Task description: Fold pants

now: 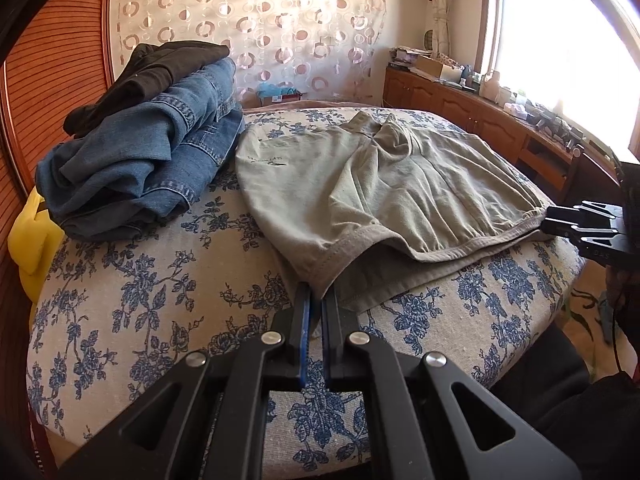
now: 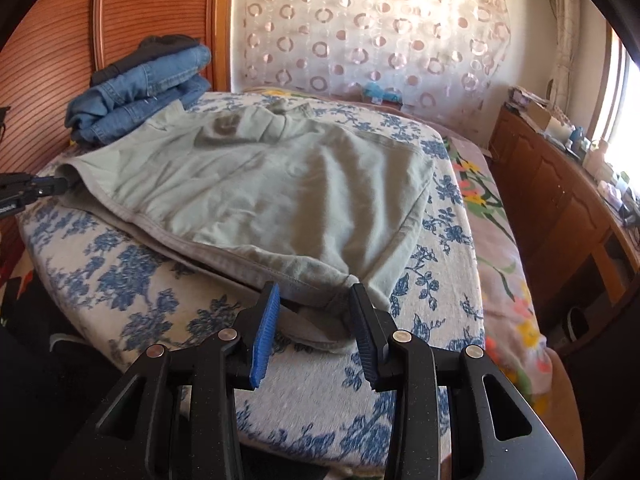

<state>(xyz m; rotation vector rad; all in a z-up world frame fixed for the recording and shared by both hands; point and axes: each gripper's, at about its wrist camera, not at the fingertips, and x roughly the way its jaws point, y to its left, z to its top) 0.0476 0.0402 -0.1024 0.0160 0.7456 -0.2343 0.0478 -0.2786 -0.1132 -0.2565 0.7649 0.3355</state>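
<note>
Grey-green pants (image 1: 400, 184) (image 2: 280, 192) lie spread on the blue-flowered bed cover (image 1: 160, 300). My left gripper (image 1: 318, 294) is shut on the near corner of their banded edge; in the right wrist view it shows at the far left (image 2: 40, 190), at the other end of that edge. My right gripper (image 2: 316, 292) stands open, and the bunched opposite corner of the pants lies between its blue pads (image 2: 264, 332) without being pressed. In the left wrist view the right gripper (image 1: 560, 222) sits at the pants' right corner.
A pile of folded blue jeans (image 1: 152, 152) (image 2: 140, 92) with a dark garment (image 1: 160, 68) on top sits at the bed's far left. A wooden cabinet (image 2: 560, 208) loaded with clutter runs under the window on the right. A yellow item (image 1: 32, 236) lies at the left edge.
</note>
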